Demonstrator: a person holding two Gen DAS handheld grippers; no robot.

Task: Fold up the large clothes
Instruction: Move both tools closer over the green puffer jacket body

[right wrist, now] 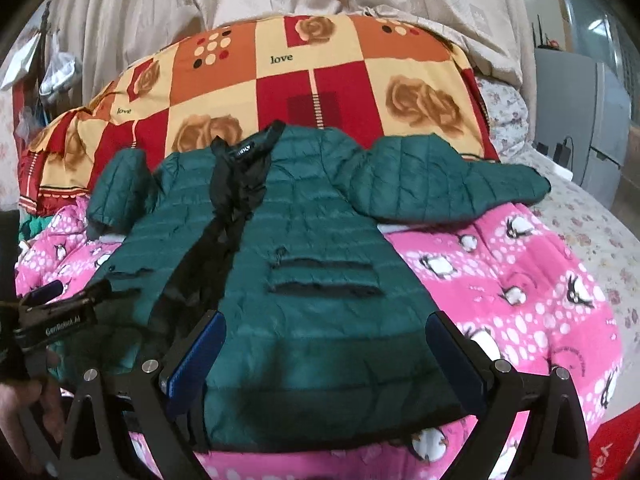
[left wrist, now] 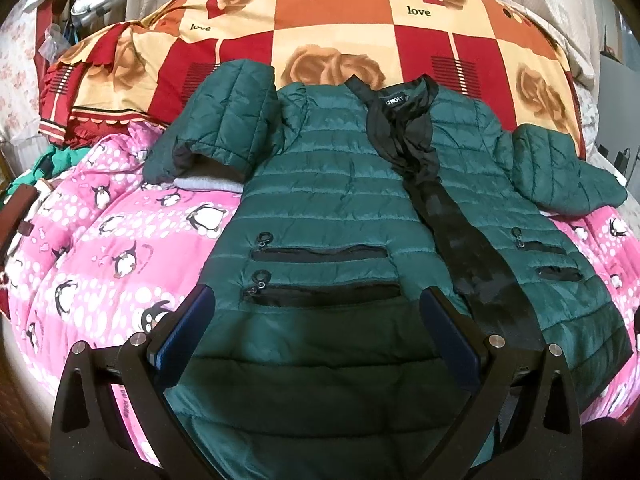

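A dark green quilted puffer jacket [left wrist: 320, 200] lies front-up and open on the bed, black lining showing down the middle, collar at the far end. It also shows in the right wrist view [right wrist: 304, 240]. Its left sleeve [left wrist: 224, 128] is folded back on itself; its right sleeve [right wrist: 440, 172] lies spread to the right. My left gripper [left wrist: 316, 320] is open and empty above the hem's left half. My right gripper [right wrist: 324, 344] is open and empty above the hem's right half. The left gripper also appears at the left edge of the right wrist view [right wrist: 60, 300].
The jacket rests on a pink penguin-print blanket [left wrist: 100, 260]. A red, orange and cream rose-patterned quilt [left wrist: 340, 20] is piled behind it. Beige curtains [right wrist: 200, 0] hang at the back. A grey appliance [right wrist: 592, 120] stands at the right; clutter sits at the far left.
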